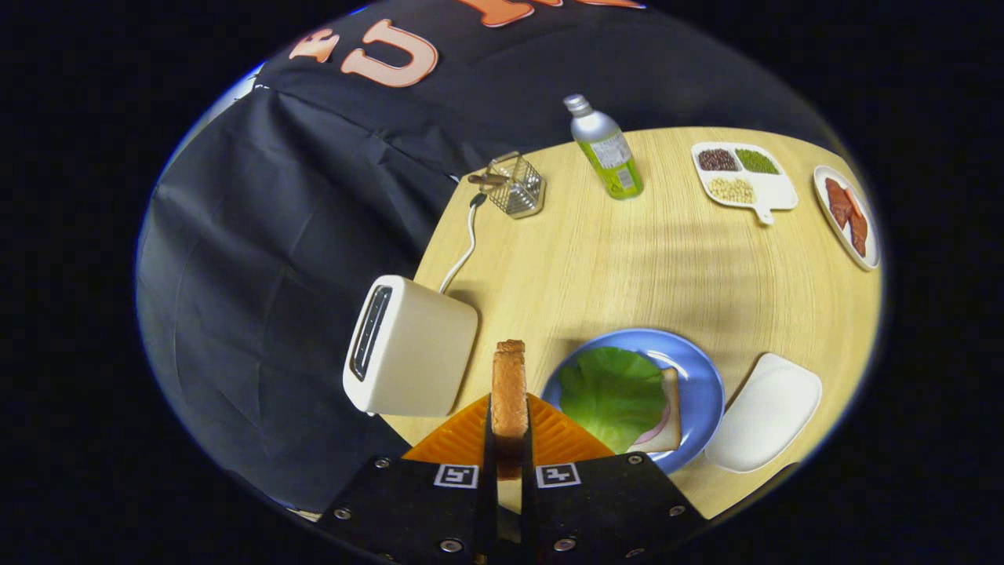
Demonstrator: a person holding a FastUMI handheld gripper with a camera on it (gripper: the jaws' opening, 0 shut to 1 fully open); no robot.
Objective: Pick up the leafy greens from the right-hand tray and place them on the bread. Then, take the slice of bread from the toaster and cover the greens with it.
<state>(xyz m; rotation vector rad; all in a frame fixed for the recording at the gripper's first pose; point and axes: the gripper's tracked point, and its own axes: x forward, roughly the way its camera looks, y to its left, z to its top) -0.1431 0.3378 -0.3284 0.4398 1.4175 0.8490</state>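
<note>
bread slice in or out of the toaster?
Out. The bread slice stands on edge, clamped in the gripper, beside the toaster.

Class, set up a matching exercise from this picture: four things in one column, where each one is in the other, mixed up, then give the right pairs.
Things:
1. bread slice
2. leafy greens
3. bottle
4. toaster

Places:
A. on the bread on the blue plate
B. clamped edge-on between the tongs
C. at the table's edge, beside the held slice
D. upright near the wire basket

Pairs: 1-B, 2-A, 3-D, 4-C
</note>
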